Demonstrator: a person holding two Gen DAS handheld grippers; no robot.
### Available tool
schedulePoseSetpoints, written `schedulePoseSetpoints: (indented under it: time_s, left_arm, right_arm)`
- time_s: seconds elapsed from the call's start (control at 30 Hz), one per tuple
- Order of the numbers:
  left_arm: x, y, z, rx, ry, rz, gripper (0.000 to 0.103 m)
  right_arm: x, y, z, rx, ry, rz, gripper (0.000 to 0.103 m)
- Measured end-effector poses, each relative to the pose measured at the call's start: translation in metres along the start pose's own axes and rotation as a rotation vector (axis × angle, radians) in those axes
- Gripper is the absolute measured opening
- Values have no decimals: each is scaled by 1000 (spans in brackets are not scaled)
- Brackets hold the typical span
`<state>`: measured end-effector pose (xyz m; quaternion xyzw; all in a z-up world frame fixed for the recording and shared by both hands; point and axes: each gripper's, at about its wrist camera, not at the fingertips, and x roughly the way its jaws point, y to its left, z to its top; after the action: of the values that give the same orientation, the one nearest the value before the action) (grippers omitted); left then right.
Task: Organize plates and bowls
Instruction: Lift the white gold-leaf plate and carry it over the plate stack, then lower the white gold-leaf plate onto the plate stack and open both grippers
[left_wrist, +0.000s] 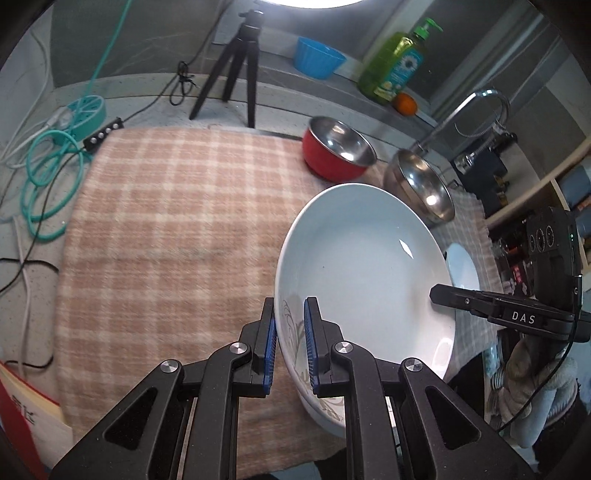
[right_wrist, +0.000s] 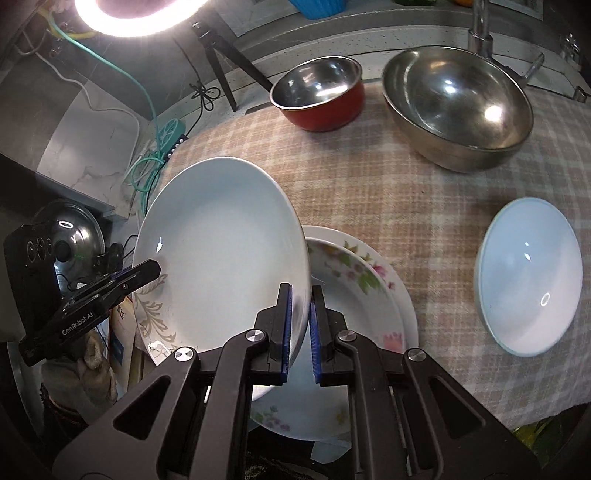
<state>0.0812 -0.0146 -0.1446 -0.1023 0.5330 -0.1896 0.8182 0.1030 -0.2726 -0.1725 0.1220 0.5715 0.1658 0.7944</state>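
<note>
A white deep plate with a grey leaf pattern hangs above the checked cloth, gripped on opposite rims. My left gripper is shut on its near rim; my right gripper is shut on the other rim of the same white plate. The right gripper's fingers show in the left wrist view, the left one's fingers in the right wrist view. Under the plate lie stacked floral plates. A small pale blue plate sits to the right. A red-sided steel bowl and a big steel bowl stand behind.
The checked cloth covers the counter. Behind it stand a black tripod, teal cables, a blue tub, a green soap bottle, an orange and a tap. A ring light glares overhead.
</note>
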Motion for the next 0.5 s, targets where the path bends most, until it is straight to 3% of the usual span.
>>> schedulePoseSetpoints:
  time_s: [0.5]
  left_arm:
    - [23, -29, -29, 46, 81, -5, 12]
  right_arm:
    - [-1, -38, -40, 46, 16, -72, 9]
